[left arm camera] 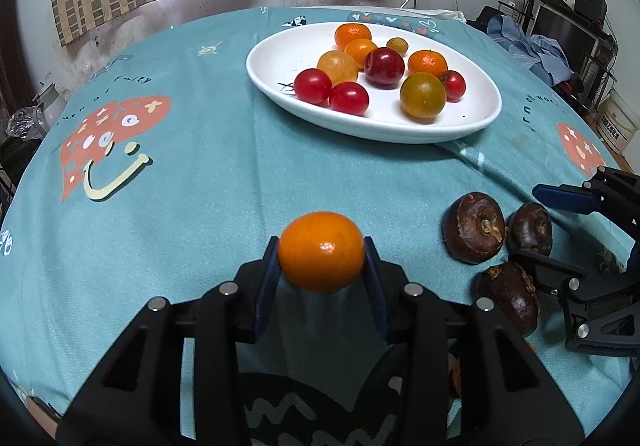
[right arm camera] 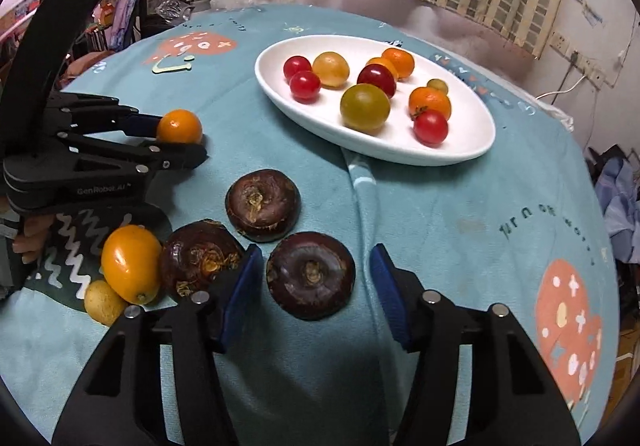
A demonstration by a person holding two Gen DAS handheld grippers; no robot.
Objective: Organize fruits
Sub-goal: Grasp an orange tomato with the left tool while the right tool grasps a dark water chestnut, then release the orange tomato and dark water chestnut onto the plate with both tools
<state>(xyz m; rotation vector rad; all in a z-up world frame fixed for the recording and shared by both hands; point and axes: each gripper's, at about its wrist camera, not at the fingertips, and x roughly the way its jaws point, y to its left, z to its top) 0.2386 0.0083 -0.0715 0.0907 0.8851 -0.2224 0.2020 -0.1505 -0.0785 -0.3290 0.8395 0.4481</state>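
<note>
The left gripper (left arm camera: 321, 258) pinches a small orange fruit (left arm camera: 321, 251) between its blue-padded fingers (left arm camera: 267, 278), holding it clear of the teal cloth (left arm camera: 192, 150) that covers the bench. From the right wrist view the same gripper reaches in from the left edge of the bench, with the person's hand (right arm camera: 34, 238) behind it.

The right gripper (right arm camera: 316, 278) has its fingers (right arm camera: 240, 286) spread around a dark brown water chestnut (right arm camera: 311, 274) that lies flat on the cloth near the front edge of the bench. A clear gap shows between the right-hand pad and the chestnut; the left-hand pad sits just beside it, and whether it touches I cannot tell. No earlier view is at hand.

Two more water chestnuts lie close by: one (right arm camera: 263, 204) farther toward the middle of the bench, one (right arm camera: 202, 264) to the left, just beside the gripper's left finger. Left of that lies a yellow-orange oval fruit (right arm camera: 131, 264), touching a smaller pale yellow fruit (right arm camera: 105, 302) near the front-left edge.

A white oval dish (right arm camera: 460, 150) stands toward the far side of the bench. In it lie red cherry tomatoes (right arm camera: 431, 127), a dark red plum (right arm camera: 377, 79), small oranges (right arm camera: 430, 102), a greenish-yellow round fruit (right arm camera: 365, 108), a yellow-orange round fruit (right arm camera: 331, 69) and a small greenish one (right arm camera: 437, 85).
</note>
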